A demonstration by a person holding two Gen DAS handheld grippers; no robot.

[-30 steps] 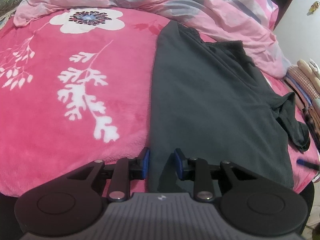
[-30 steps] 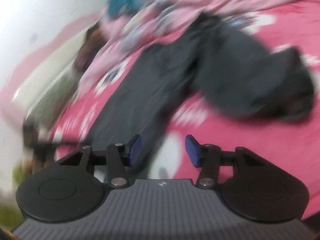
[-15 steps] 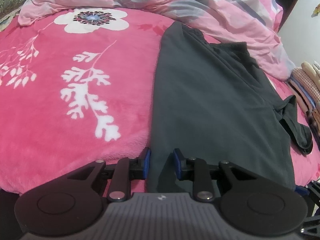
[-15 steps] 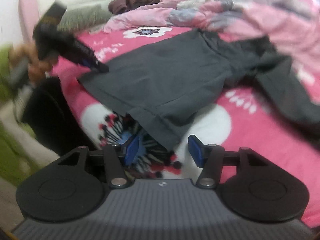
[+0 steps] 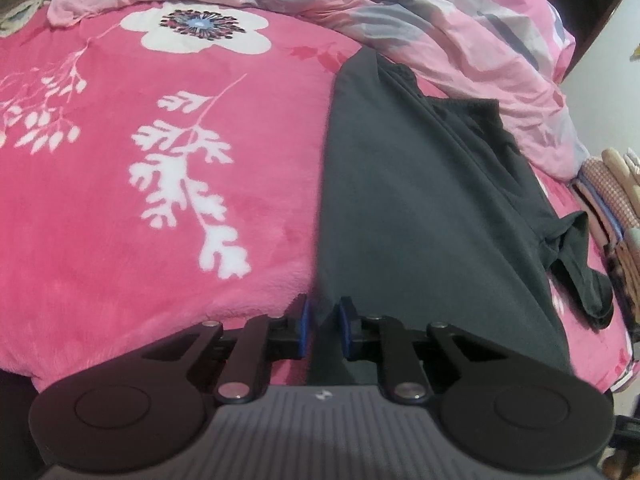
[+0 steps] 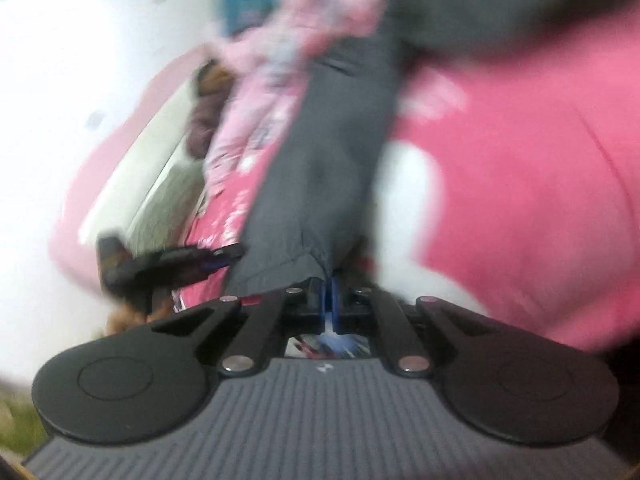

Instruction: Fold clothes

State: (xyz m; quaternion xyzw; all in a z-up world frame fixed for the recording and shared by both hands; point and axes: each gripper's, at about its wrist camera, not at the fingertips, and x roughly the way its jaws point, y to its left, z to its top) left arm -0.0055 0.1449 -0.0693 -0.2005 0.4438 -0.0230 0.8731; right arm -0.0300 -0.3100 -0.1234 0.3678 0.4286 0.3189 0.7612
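A dark grey garment (image 5: pixel 420 220) lies flat on the pink flowered blanket (image 5: pixel 120 208), its sleeve (image 5: pixel 580 276) bunched at the right. My left gripper (image 5: pixel 325 328) is at the garment's near left corner; its jaws are closing with the hem between them and a gap still showing. In the blurred right wrist view, my right gripper (image 6: pixel 329 304) is shut on the other hem corner of the garment (image 6: pixel 320 168), the blue pads together. The left gripper (image 6: pixel 180 260) shows there at the cloth's left edge.
A crumpled pink and grey quilt (image 5: pixel 440 20) lies along the far side of the bed. A stack of folded clothes (image 5: pixel 608 184) sits at the right edge. A white wall and a headboard (image 6: pixel 132 184) are at the left in the right wrist view.
My left jaws have narrowed around the hem corner. My right gripper swung down to the other hem corner and went from open to shut on it.
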